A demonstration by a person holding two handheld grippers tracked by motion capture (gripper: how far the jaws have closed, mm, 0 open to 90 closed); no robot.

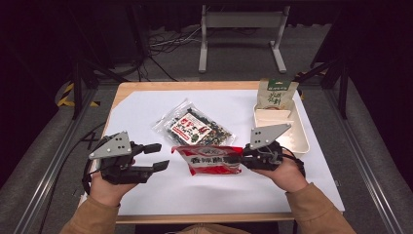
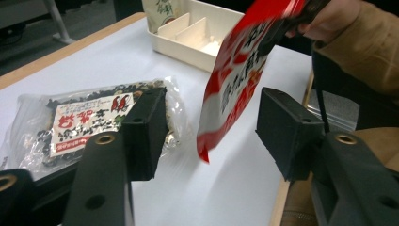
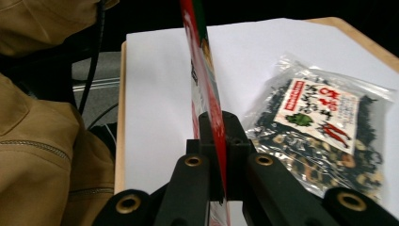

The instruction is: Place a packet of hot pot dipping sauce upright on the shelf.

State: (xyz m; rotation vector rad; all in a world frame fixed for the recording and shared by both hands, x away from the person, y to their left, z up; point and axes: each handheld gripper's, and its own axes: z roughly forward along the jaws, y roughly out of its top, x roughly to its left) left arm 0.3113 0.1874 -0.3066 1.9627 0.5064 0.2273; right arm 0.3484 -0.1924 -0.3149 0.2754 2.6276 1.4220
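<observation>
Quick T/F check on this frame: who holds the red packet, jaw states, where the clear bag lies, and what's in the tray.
1. The right gripper is shut on the red packet. True.
2. The left gripper also clamps the red packet. False: its jaws stand open, apart from the packet.
3. The clear bag lies flat on the white sheet. True.
4. The green pouch lies beside the clear bag. False: it stands upright in the far end of the divided tray.
</observation>
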